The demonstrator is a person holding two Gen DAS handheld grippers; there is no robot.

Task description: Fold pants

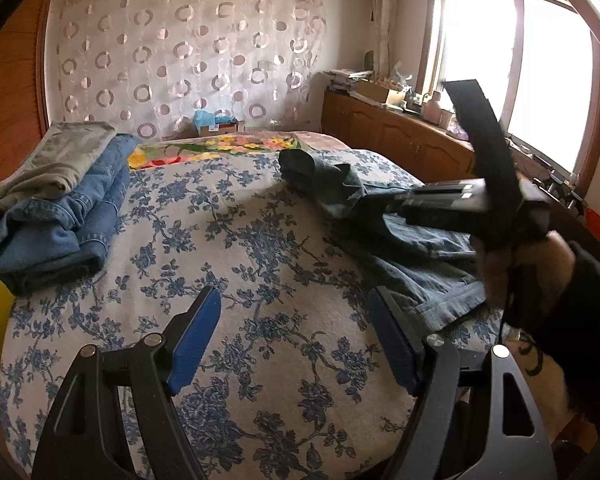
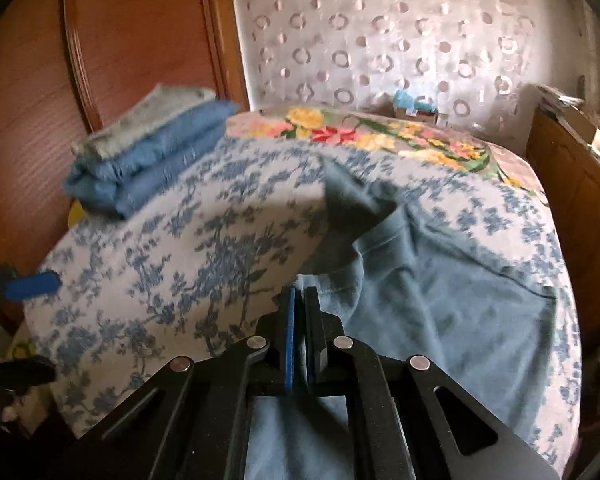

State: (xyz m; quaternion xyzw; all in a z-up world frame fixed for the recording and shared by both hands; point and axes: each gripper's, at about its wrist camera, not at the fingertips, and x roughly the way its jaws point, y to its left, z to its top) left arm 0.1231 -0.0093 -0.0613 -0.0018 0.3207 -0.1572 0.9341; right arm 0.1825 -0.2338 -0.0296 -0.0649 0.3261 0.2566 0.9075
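Denim pants (image 2: 440, 280) pinched in the right tool (image 2: 300, 292); left tool (image 1: 296, 320) spread, empty.

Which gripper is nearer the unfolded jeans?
Right. The right gripper is shut on the unfolded jeans; the left gripper is open over bare bedspread beside them.

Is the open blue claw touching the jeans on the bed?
Apart. The left wrist view shows the left claw open over bare flowered bedspread, with the jeans lying off to its right.
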